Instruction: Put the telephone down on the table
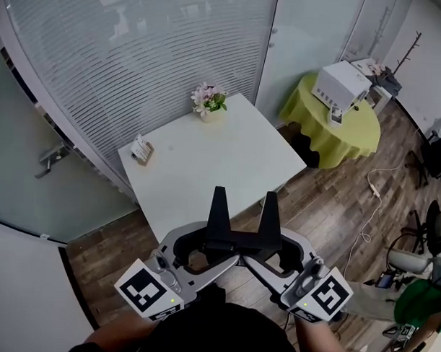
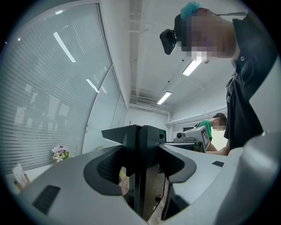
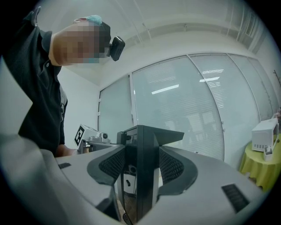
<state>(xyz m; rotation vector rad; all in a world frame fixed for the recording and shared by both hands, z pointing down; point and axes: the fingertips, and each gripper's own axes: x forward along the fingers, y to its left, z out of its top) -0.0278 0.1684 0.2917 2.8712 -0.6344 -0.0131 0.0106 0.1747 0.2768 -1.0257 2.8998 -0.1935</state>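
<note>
No telephone shows in any view. The white square table [image 1: 228, 165] stands ahead of me on the wooden floor. I hold both grippers close to my body, side by side, short of the table's near corner. The left gripper [image 1: 220, 193] has its black jaws pressed together with nothing between them, and the left gripper view shows the same shut jaws [image 2: 140, 132] pointing up into the room. The right gripper [image 1: 270, 199] is likewise shut and empty, its jaws [image 3: 142, 132] a single dark blade in the right gripper view.
A flower pot [image 1: 210, 103] sits at the table's far corner and a small card holder [image 1: 142, 149] at its left corner. A round yellow-clothed table [image 1: 352, 129] carries a white appliance [image 1: 341, 86]. A glass wall with blinds [image 1: 138, 53] runs behind. A cable [image 1: 372, 188] lies on the floor.
</note>
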